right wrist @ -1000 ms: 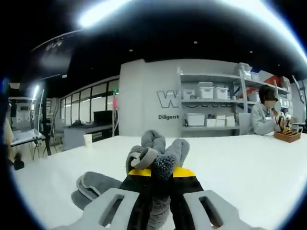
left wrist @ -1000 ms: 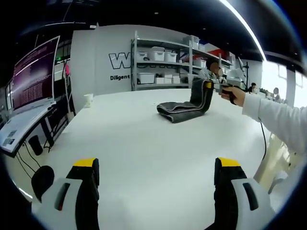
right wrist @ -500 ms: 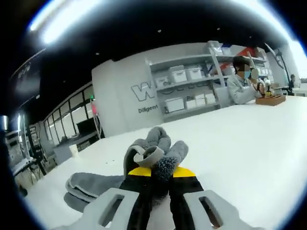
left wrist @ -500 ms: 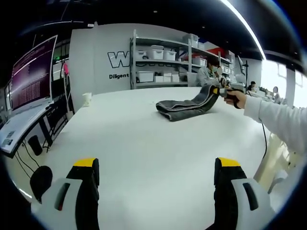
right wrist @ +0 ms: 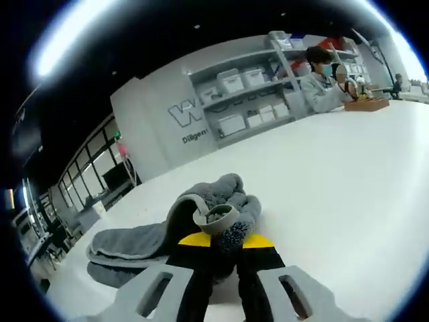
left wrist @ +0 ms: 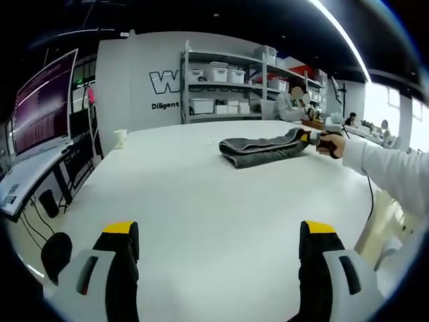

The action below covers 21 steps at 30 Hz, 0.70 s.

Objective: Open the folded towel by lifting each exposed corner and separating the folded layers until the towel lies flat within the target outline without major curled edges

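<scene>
Clearly right tool (right wrist: 224, 245) pinching grey towel (right wrist: 144, 241) corner; left tool (left wrist: 218, 235) agape, empty; wall lettering (left wrist: 165, 106) reads "Diligent".

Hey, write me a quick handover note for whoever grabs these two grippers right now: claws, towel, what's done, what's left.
Right claw: shut on a corner of the grey towel, held low near the white table.
Left claw: open, holding nothing, well short of the towel.
Towel: lying on the table's far part, layers stacked and bunched, not flat.
Done: one corner gripped.
Left: separate the layers, lift the other corners, spread flat. I can't make out a target outline.
</scene>
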Each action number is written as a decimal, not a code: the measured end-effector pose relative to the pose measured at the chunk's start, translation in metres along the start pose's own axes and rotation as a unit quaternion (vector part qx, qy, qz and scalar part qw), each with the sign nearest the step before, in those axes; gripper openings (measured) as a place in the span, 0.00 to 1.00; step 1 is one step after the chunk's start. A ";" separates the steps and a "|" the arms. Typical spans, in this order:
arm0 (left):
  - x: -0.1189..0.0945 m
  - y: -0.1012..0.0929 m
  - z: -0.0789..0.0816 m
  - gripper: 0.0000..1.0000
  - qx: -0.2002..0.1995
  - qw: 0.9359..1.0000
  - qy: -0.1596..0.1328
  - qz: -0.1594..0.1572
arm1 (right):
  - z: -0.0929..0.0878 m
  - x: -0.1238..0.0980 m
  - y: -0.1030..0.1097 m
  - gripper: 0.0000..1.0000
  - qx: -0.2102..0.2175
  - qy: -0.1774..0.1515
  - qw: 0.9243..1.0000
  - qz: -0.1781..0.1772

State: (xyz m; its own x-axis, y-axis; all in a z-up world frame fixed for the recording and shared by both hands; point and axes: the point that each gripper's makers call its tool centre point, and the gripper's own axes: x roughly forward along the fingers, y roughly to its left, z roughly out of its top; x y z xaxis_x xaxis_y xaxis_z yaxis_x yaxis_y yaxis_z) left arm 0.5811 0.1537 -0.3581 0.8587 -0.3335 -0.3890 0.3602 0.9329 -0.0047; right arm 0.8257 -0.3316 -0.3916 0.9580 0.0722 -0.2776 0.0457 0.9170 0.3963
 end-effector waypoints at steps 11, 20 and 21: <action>0.000 0.000 0.000 0.98 0.000 1.000 0.000 0.000 | -0.003 0.000 -0.005 0.09 -0.006 0.004 1.000 -0.007; -0.001 0.003 -0.001 0.98 -0.004 1.000 0.001 0.004 | 0.001 -0.017 -0.014 0.31 -0.182 0.009 0.983 -0.034; -0.002 0.003 -0.001 0.98 -0.003 1.000 0.001 0.004 | 0.002 -0.020 -0.014 0.34 -0.201 0.008 0.979 -0.029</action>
State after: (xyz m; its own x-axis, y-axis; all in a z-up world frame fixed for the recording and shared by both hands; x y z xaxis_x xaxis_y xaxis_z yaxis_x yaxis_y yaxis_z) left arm 0.5806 0.1571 -0.3582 0.8608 -0.3265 -0.3903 0.3514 0.9362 -0.0081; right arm 0.8061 -0.3464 -0.3899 0.9521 0.0181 -0.3052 -0.0177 0.9998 0.0041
